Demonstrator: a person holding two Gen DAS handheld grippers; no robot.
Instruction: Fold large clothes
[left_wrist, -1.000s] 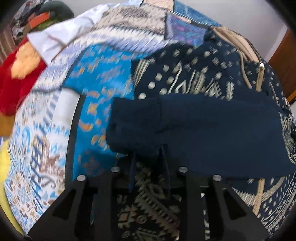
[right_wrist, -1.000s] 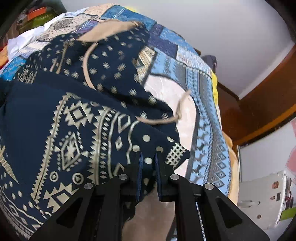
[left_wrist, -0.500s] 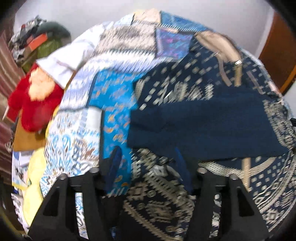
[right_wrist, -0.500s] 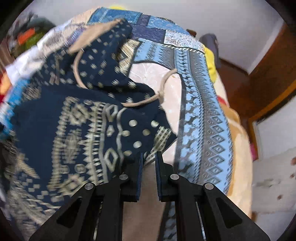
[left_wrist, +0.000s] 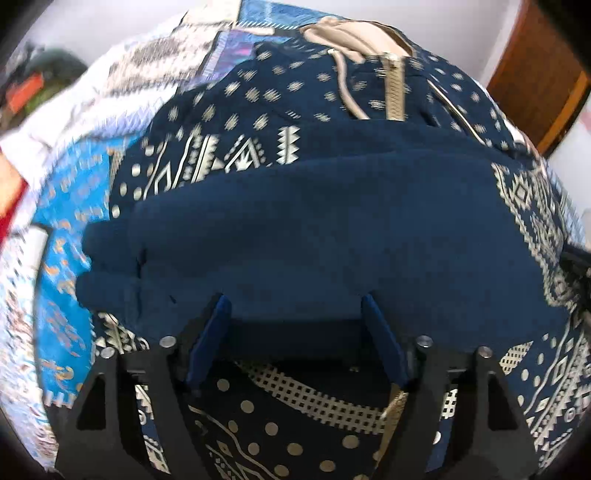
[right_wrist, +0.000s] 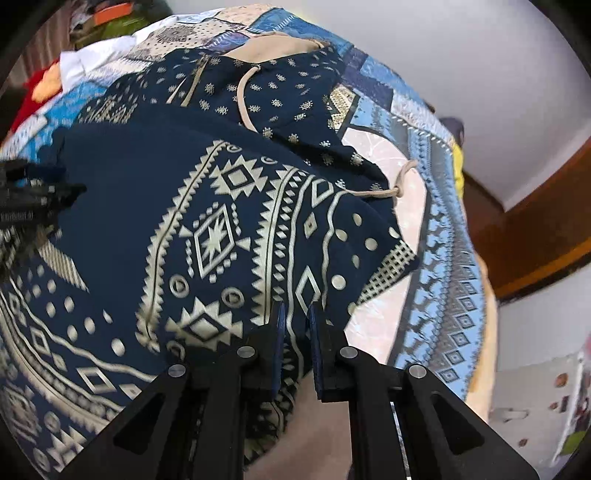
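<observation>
Left wrist view looks down on a navy hoodie (left_wrist: 332, 229) with a cream geometric print, spread across a patchwork bedspread (left_wrist: 66, 221) on a bed. A plain navy sleeve (left_wrist: 295, 240) lies folded across the body from about 9 o'clock to 3 o'clock, its cuff at the 9 o'clock end. The left gripper (left_wrist: 295, 306) sits at 6 o'clock with its jaws opening; their tips rest at the near edge of the sleeve, but the pads do not press on it, and printed fabric shows in the gap below.

From the right wrist view, the right gripper (right_wrist: 295, 314) at 6 o'clock has its jaws drawn narrow, pinching a fold of the printed hem between the blue pads. The beige drawcord (right_wrist: 388, 192) trails off toward 2 o'clock onto the bedspread, and the beige-lined hood (right_wrist: 273, 48) lies at 12 o'clock.

The hoodie looks like soft, thick fleece: floppy, fairly light for its bulk, not slippery and not fragile. I judge it will sag and drag on the quilt rather than slide, so a single pinch would pull it out of shape. The best holds seem to be the thicker edges, meaning hem corners, cuffs and shoulder seams, taken with both claws at matching points. The loose cord and the zip (left_wrist: 393, 88) could snag.
</observation>
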